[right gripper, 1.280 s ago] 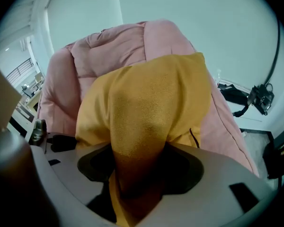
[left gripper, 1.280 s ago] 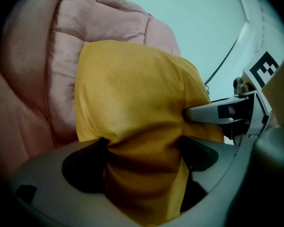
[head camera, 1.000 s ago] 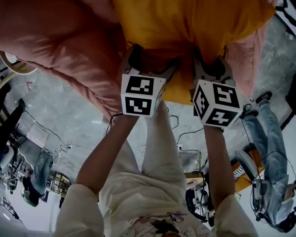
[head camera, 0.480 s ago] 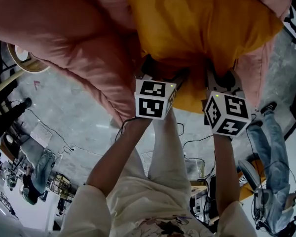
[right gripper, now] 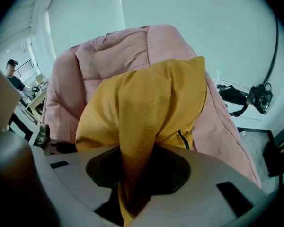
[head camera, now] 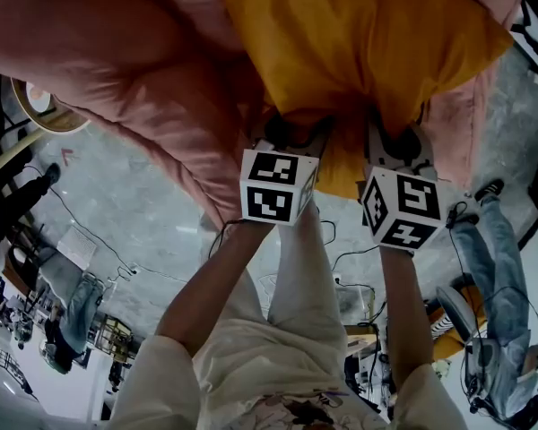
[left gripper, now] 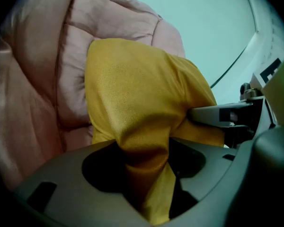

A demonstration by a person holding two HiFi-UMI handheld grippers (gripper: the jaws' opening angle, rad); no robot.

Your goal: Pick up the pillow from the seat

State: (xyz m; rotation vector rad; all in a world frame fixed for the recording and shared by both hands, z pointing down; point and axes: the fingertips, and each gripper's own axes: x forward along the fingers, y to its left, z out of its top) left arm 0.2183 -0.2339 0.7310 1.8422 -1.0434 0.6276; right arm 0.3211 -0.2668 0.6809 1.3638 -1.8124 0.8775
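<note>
A mustard-yellow pillow lies on the seat of a puffy pink armchair. My left gripper is at the pillow's near edge; its jaws have just been closing, and a fold of yellow fabric is pinched between them. My right gripper stands beside it on the right. It is shut on another bunched fold of the pillow, which runs down between its jaws. Both sets of fingertips are hidden under the cloth in the head view.
The pink chair's back rises behind the pillow. A person in jeans stands on the grey floor at the right. Cables trail across the floor, with a round table at the left. A black bag lies beside the chair.
The left gripper's jaws have drawn in on the pillow's near edge. Both grippers sit slightly further right and lower in the head view than a second ago.
</note>
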